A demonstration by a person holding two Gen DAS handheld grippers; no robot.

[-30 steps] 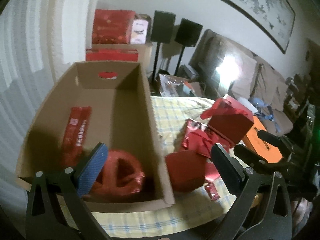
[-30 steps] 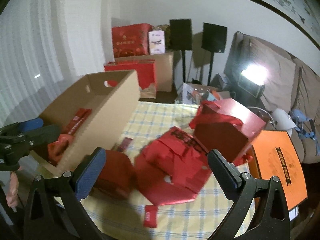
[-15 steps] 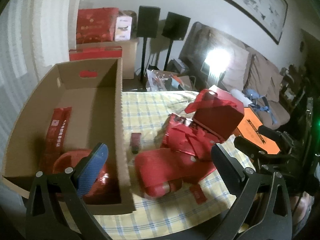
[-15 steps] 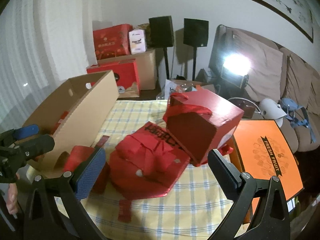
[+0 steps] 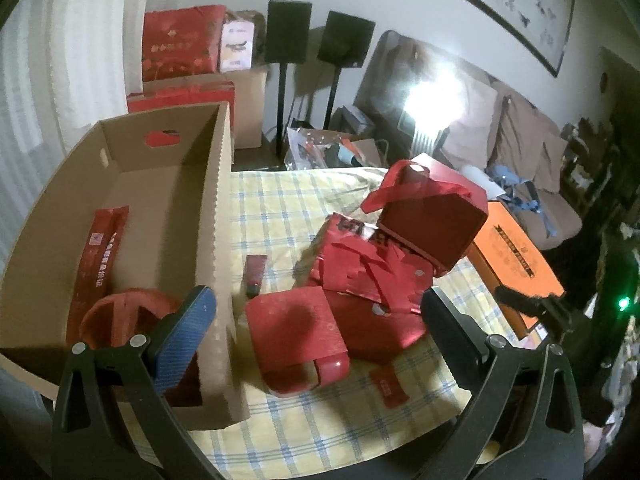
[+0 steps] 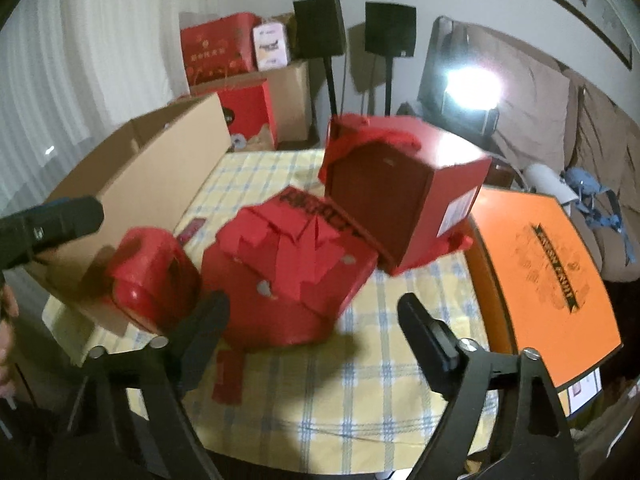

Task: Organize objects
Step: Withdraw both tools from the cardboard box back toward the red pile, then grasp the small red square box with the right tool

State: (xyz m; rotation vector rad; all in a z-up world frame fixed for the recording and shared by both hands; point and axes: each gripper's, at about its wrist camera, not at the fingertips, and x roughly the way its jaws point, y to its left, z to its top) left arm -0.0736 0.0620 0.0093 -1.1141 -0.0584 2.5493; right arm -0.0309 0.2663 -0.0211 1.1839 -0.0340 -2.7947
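An open cardboard box (image 5: 216, 200) stands on the left of the checked table and holds a red round tin (image 5: 120, 320) and a long red packet (image 5: 100, 252). To its right lie a small red rounded box (image 5: 296, 332) (image 6: 152, 272), a crumpled red gift bag (image 5: 372, 276) (image 6: 288, 276) and a tilted dark red box with a ribbon (image 5: 432, 224) (image 6: 400, 192). My left gripper (image 5: 316, 332) is open, above the small red box. My right gripper (image 6: 312, 328) is open, in front of the red bag.
An orange fruit box (image 6: 544, 280) lies at the table's right edge. Small red envelopes (image 5: 256, 268) (image 6: 228, 376) lie on the cloth. Behind the table are stacked red cartons (image 5: 180, 44), two black speakers (image 5: 288, 32), a bright lamp (image 5: 432, 100) and a sofa.
Both grippers have swung to the right, away from the cardboard box and toward the red items on the cloth. Both stay open and empty.
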